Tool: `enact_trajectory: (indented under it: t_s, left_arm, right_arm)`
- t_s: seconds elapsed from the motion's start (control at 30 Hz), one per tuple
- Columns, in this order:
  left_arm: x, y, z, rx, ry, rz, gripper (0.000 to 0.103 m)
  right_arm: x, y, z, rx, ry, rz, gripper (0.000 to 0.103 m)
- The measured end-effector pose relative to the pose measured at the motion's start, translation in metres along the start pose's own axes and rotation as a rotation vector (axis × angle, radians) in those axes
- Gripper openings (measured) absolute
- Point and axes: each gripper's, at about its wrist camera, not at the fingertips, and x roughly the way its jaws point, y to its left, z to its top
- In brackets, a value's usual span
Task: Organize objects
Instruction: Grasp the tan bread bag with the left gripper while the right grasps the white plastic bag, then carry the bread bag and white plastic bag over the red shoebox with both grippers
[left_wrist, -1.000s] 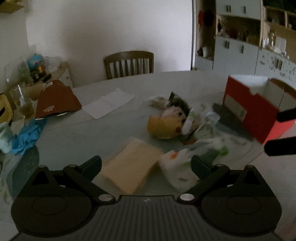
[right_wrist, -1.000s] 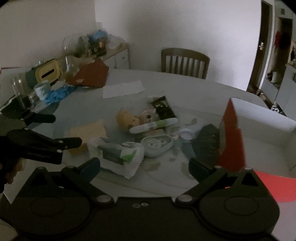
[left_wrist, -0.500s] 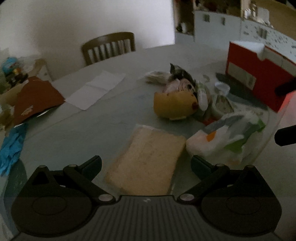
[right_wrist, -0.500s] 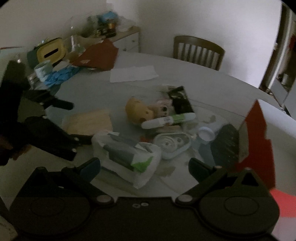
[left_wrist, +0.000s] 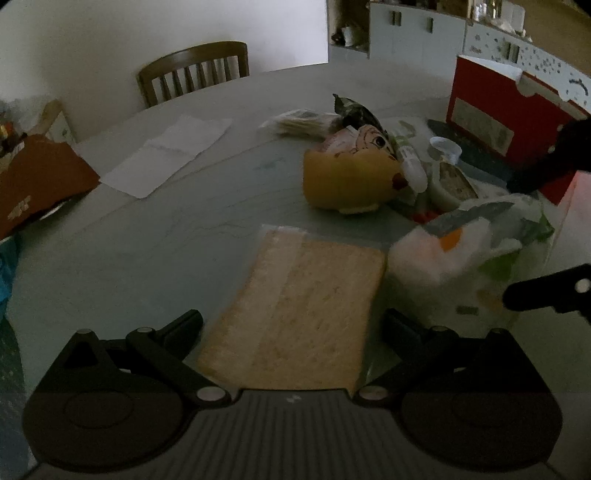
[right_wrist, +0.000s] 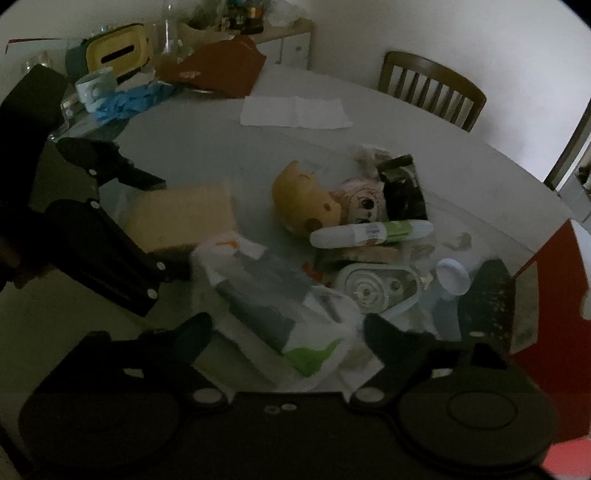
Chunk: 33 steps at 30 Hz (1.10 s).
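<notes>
the left gripper (left_wrist: 291, 325) hangs over the round grey-green table (left_wrist: 147, 258) with its jaws spread wide, one on each side of the flat tan rectangular sponge-like pad in clear wrap (left_wrist: 299, 314), which lies on the table between them; the pads do not press on it. at 2 o'clock from the pad, just beside it, sits the crumpled white plastic bag with grey, green and orange print (left_wrist: 469, 258).

the right gripper (right_wrist: 288, 332) hovers over that same bag (right_wrist: 273, 306); its jaws have just been closing yet stand apart, the bag below and between them, not pinched.

past the bag, at 12 o'clock in the right wrist view, lies a pile: a soft doll with yellow hair and a pink face (right_wrist: 321, 203), a white and green tube (right_wrist: 369, 232) lying across it, a black foil packet (right_wrist: 402, 184), a round pale plastic case (right_wrist: 376, 288) and a small white lid (right_wrist: 452, 277). at 3 o'clock stands the red and white cardboard box (right_wrist: 546, 280).

far off at 12 o'clock lie a white paper sheet (right_wrist: 295, 110) and a brown wooden chair (right_wrist: 432, 88).
</notes>
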Motion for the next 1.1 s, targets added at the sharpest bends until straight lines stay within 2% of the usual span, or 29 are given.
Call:
enact_trajectory:
  t_s: [0.13,0.17,0.23,0.37,0.5,0.77,1.1]
  left_arm:
    - [-0.001,-0.001,-0.001,-0.021,-0.003,0.001,0.100]
    - [-0.002,-0.001,-0.002,-0.028,-0.005,0.005,0.098]
    - [-0.004,0.000,-0.002,-0.052,-0.007,0.010,0.092]
    - [-0.011,0.001,-0.005,-0.097,-0.012,0.014,0.086]
    - [-0.018,-0.003,-0.009,-0.130,-0.004,0.034,0.084]
    - [-0.044,-0.027,-0.012,-0.186,-0.007,0.074,0.082]
    - [-0.088,-0.082,0.027,-0.205,-0.073,0.105,0.082]
  right_arm:
    - [0.000,0.001,0.000,-0.006,0.000,0.013,0.067]
    - [0.000,0.000,-0.001,-0.002,0.007,0.013,0.053]
    - [0.000,-0.003,-0.003,0.017,0.015,0.022,0.047]
    - [-0.004,-0.006,-0.007,0.041,0.010,0.029,0.035]
    - [-0.013,-0.010,-0.011,0.052,-0.005,0.050,0.031]
    - [-0.045,-0.032,-0.022,0.072,-0.051,0.081,0.030]
    - [-0.103,-0.093,-0.035,0.145,-0.137,0.107,0.030]
